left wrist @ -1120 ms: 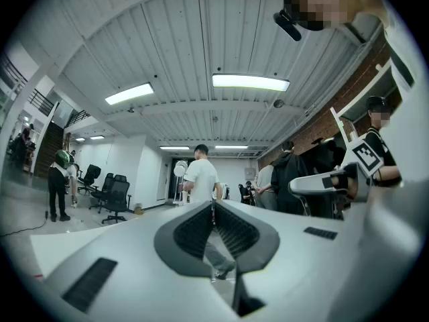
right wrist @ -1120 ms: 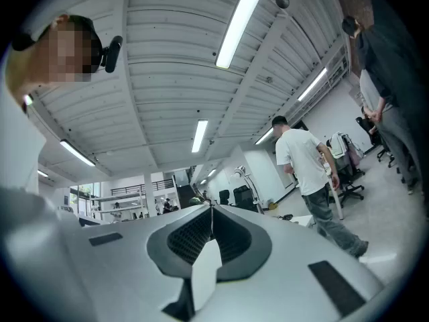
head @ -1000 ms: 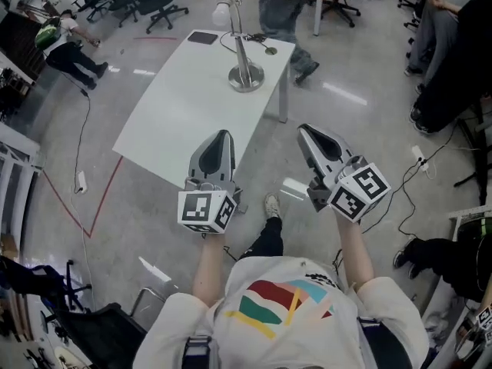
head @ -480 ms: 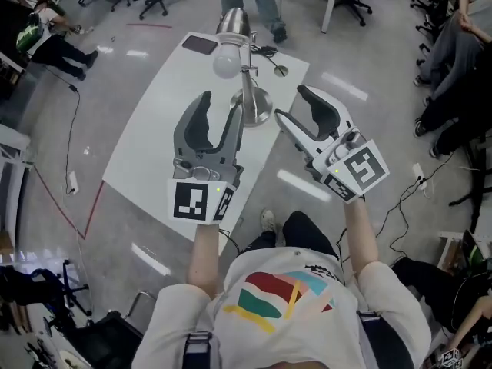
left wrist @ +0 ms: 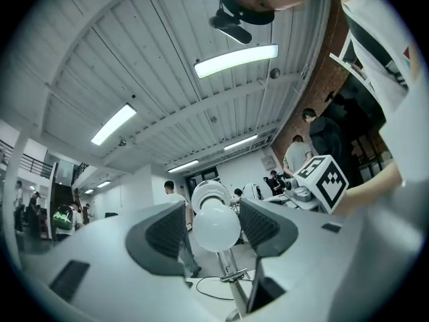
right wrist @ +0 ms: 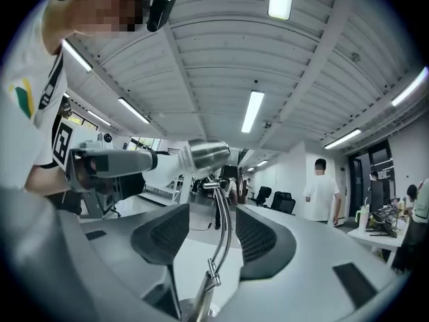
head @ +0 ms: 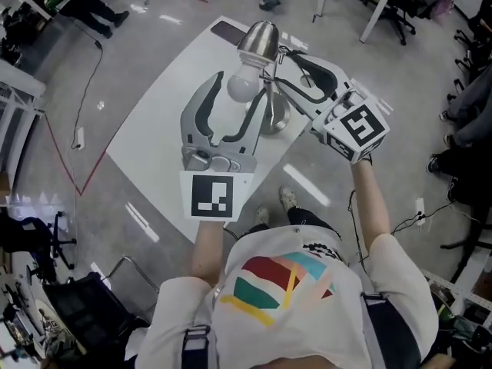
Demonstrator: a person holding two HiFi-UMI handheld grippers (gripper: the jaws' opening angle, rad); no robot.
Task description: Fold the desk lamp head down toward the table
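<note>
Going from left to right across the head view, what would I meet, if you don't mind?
Floor cable → table → left gripper, its jaws opening around the bulb → right gripper, open astride the lamp neck. The lamp overlaps both grippers, so I left it out.

Office: swivel chairs (head: 405, 18), ceiling strip lights (left wrist: 234, 59)
</note>
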